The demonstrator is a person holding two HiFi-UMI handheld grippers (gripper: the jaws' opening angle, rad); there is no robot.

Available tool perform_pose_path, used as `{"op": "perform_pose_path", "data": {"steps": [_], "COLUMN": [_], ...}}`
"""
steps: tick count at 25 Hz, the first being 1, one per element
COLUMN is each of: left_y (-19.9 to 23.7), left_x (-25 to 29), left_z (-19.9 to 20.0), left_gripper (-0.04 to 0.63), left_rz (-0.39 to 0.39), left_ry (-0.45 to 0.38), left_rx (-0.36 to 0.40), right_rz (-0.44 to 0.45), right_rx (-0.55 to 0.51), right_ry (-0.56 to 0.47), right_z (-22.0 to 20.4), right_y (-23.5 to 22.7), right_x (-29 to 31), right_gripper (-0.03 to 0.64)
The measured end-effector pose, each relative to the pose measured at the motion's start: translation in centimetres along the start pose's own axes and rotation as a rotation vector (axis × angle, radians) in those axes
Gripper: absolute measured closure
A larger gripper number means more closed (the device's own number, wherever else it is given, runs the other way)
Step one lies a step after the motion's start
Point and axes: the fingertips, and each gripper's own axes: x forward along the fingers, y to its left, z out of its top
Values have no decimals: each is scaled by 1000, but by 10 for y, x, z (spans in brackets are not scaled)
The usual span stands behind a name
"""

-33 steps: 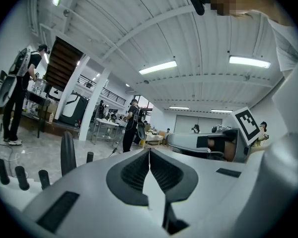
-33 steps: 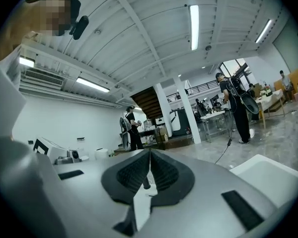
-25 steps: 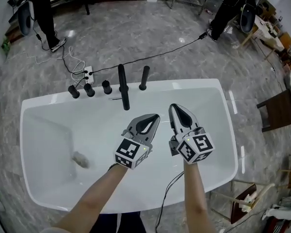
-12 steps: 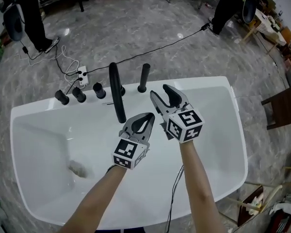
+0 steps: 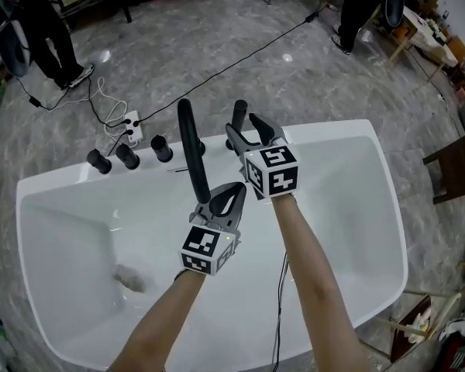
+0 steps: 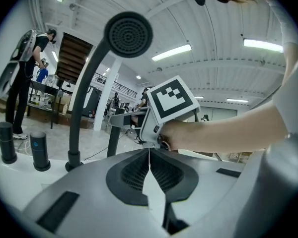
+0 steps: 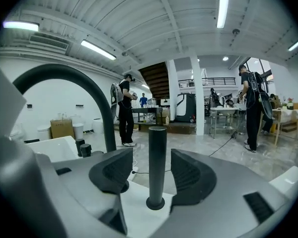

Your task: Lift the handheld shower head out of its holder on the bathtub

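Opening right gripper [image 5: 244,129] jaws straddle cylindrical shower head [image 7: 157,152].

Slim black cylindrical shower head [image 7: 157,162], standing upright in its holder [image 7: 155,203] on the white bathtub [image 5: 325,129] rim

No text, label or number is readable — anywhere.

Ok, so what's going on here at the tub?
A person works over a white bathtub with a gripper in each hand. The right gripper is opening its jaws around the upright black handheld shower head, which sits in its holder on the rim, not yet gripped. The left gripper is shut and empty, beside the curved spout.
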Motion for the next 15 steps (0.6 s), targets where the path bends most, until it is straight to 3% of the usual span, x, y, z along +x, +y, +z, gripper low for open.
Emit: {"op": "perform_pose_path", "data": {"steps": [7, 9, 15], "left_y": [8, 4, 6], "left_x": [-9, -14, -20], "left_z": [-4, -6, -15], "left_gripper": [583, 583, 583], "left_rz": [-2, -8, 8], "left_ry": [-22, -29, -23], "left_rx": [-18, -25, -32], "right_rz": [-52, -91, -127], "right_rx": [64, 16, 44], "right_ry": [21, 17, -16], "right_z": [-8, -8, -10], "right_y": [-7, -8, -14], "right_x": [29, 30, 28], "right_gripper": [395, 474, 476]}}
